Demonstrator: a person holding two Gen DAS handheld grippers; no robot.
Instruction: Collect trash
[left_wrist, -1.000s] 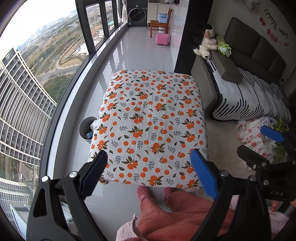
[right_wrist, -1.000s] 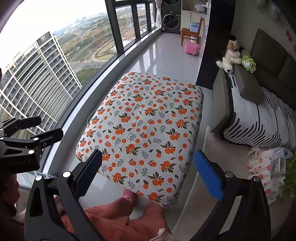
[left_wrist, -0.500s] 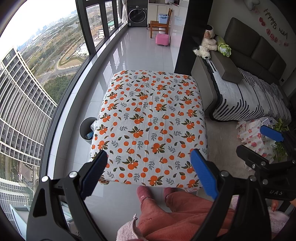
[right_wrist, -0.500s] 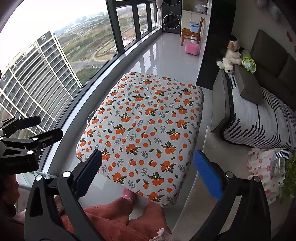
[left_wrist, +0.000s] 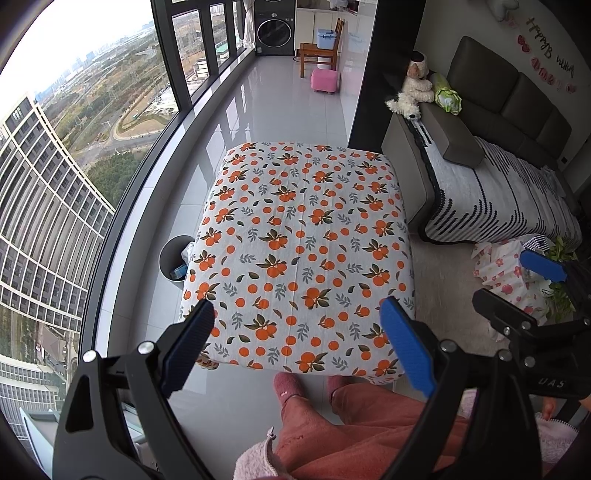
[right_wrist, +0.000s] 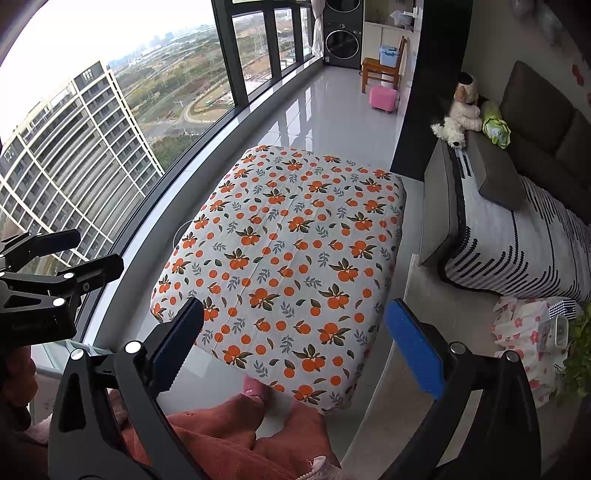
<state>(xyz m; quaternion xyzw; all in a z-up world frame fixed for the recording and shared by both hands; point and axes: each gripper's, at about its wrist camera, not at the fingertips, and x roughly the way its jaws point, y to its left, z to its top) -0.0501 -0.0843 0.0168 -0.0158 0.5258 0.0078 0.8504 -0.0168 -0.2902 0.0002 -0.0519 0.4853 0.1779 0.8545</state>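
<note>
A low table under an orange-print cloth (left_wrist: 303, 254) stands on the tiled floor in front of me; it also shows in the right wrist view (right_wrist: 284, 258). No loose trash shows on the cloth. A round grey bin (left_wrist: 173, 258) stands on the floor at the table's left side, with some items inside. My left gripper (left_wrist: 295, 325) is open and empty, held above the table's near edge. My right gripper (right_wrist: 291, 328) is open and empty, above the near edge too. The right gripper's side shows at the right of the left wrist view (left_wrist: 532, 295).
A sofa with a striped throw (left_wrist: 498, 206) stands to the right, with plush toys (left_wrist: 413, 88) on its arm. A floral bag (left_wrist: 506, 269) and a plant (left_wrist: 565, 273) sit on the rug. Floor-to-ceiling windows (left_wrist: 92, 147) run along the left. My legs (left_wrist: 332, 435) are below.
</note>
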